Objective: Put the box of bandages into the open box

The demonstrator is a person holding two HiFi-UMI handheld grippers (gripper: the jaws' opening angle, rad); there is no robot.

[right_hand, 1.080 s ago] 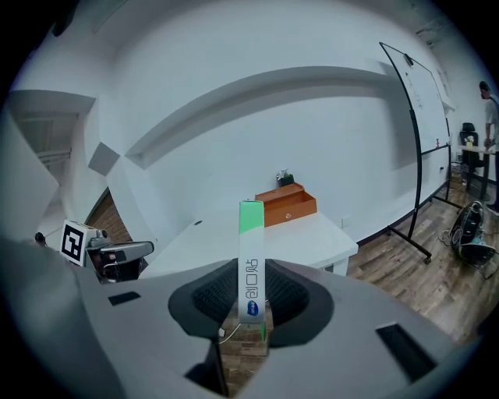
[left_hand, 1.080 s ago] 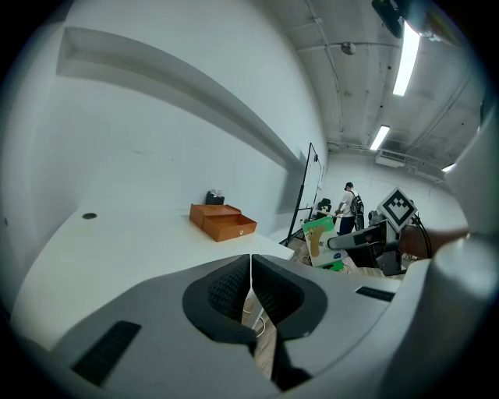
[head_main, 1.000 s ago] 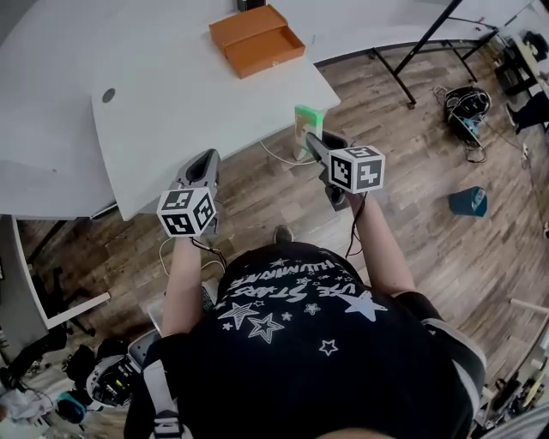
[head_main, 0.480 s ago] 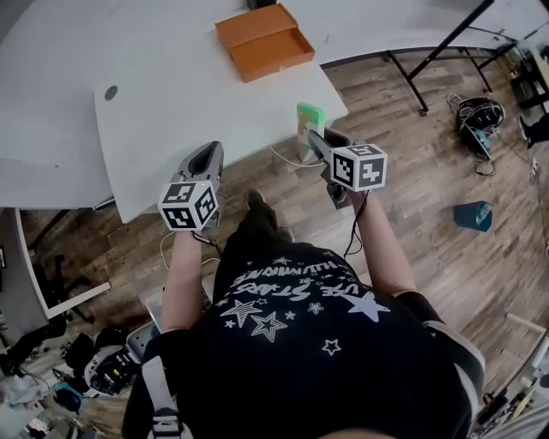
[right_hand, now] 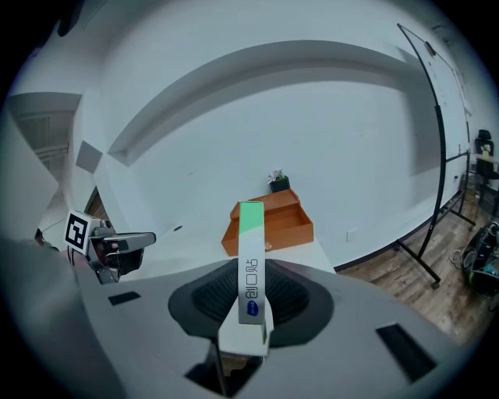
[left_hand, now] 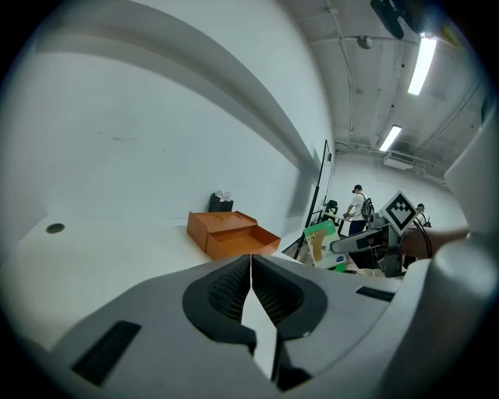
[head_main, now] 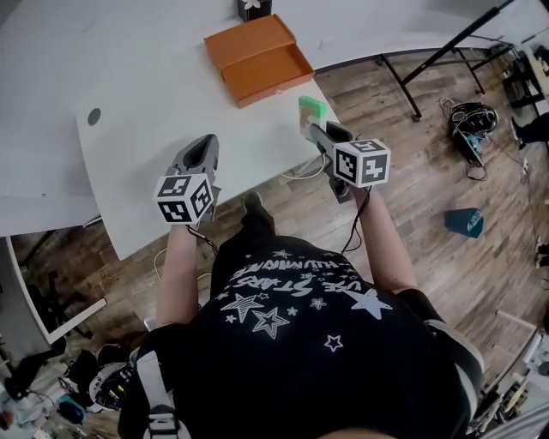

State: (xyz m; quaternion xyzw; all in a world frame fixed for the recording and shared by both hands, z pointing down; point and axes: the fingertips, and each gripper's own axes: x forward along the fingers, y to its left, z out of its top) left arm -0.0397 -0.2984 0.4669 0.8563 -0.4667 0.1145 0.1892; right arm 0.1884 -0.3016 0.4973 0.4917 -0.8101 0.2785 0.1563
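A: Largest first. A white table (head_main: 171,77) fills the upper left of the head view. Its near edge runs slantwise, and its near right corner ends by the right gripper (right_hand: 251,282). Wooden floor (head_main: 412,146) lies beyond that corner.

B: And the target?

A: The orange open box (head_main: 257,47) sits toward the far side of the table, lid folded back flat. The tray looks empty as far as the views show.

B: The tongs?

A: The left gripper (left_hand: 249,269) has its jaws pressed together with nothing between them. It hangs over the table's near edge, well apart from the orange box. The right gripper is clenched on the box of bandages (right_hand: 249,257), which stands on edge between the pads, green end pointing away from the person.

B: Where does that put the bandages?

A: In the air over the near right corner of the table, short of the orange box and touching neither.

B: Progress?

A: By judgement, the pickup is done. What is left is the reach across, the lowering into the tray and the release.

B: Room to move?

A: The top is bare between the corner and the tray, so the line is open. The tray's near wall is the one edge to clear. A small dark pot (head_main: 255,7) stands just behind the lid, and a round hole (head_main: 93,116) lies far to the left. Both are off the path.
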